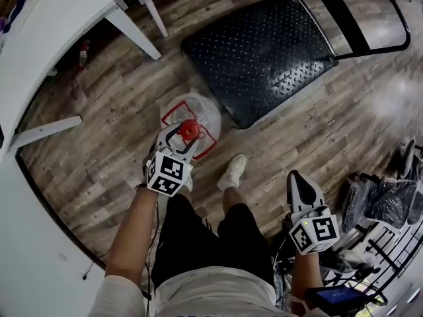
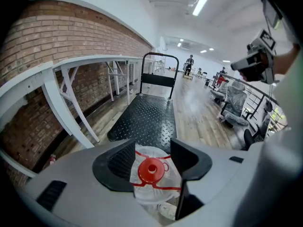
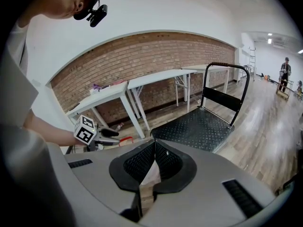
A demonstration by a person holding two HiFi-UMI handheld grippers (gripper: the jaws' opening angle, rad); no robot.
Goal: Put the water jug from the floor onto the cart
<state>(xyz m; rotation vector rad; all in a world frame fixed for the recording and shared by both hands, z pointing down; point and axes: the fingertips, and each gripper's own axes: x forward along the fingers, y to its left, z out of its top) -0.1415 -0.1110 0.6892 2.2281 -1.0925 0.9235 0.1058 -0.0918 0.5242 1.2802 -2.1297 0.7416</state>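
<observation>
The water jug (image 1: 198, 114) stands on the wood floor in front of my feet, wrapped in clear plastic, with a red cap (image 1: 190, 129) and red handle. My left gripper (image 1: 177, 137) hangs just over it. In the left gripper view the jaws stand open on either side of the cap (image 2: 151, 170), and neither pad touches it. The cart (image 1: 258, 51), a black diamond-plate platform with a black handle (image 1: 357, 18), sits just beyond the jug. My right gripper (image 1: 297, 179) is off to the right over bare floor, and its jaws are shut and empty (image 3: 155, 148).
White tables (image 1: 39, 45) with angled legs stand to the left along a brick wall (image 2: 57, 56). Plastic-wrapped office chairs (image 1: 383, 203) and a black railing crowd the right edge. My white shoe (image 1: 232, 172) is close beside the jug.
</observation>
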